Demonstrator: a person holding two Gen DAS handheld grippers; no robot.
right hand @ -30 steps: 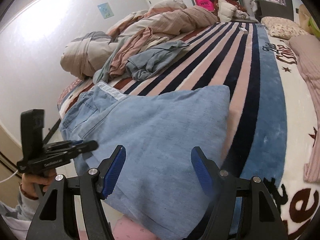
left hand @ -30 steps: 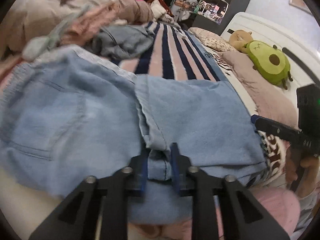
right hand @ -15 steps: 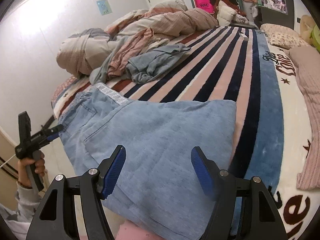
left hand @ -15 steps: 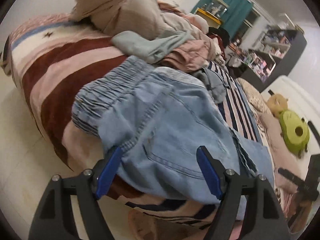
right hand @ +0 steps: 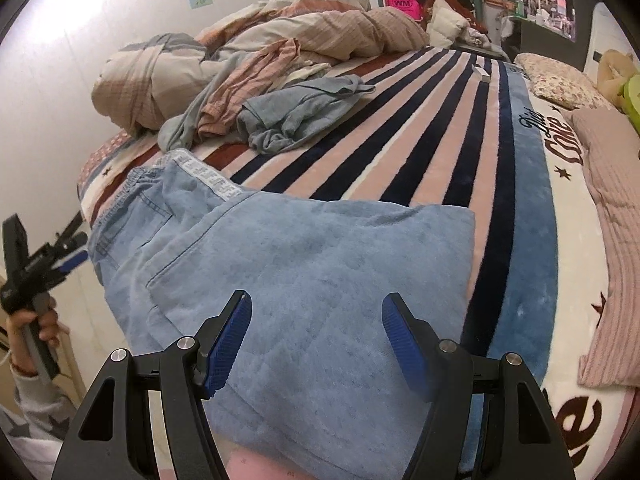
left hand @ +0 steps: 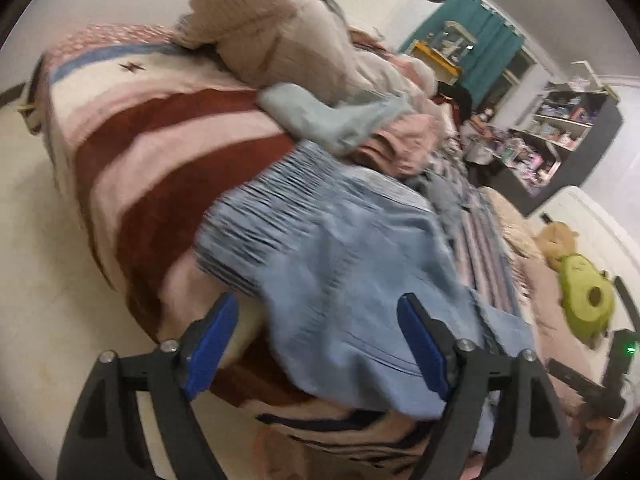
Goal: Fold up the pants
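Two claws were in view, neither gripping cloth. The left claw hovered over the waistband end of the pants, its jaws wide and opening further, with denim below the gap but not pinched. The right claw stood moderately wide above the folded leg end, empty.

The pants lay along the near edge of the bed, already doubled once, the elastic waistband near the corner of the striped blanket.

Judgement: the next fold probably called for taking the waistband edge through all layers, low and square, with the right claw steadying the far end so the stack would not slide off the bed edge. A shallow bite risked lifting only the top layer.

Containers: none near the work. Shelves at the far wall held small items, too small to tell.
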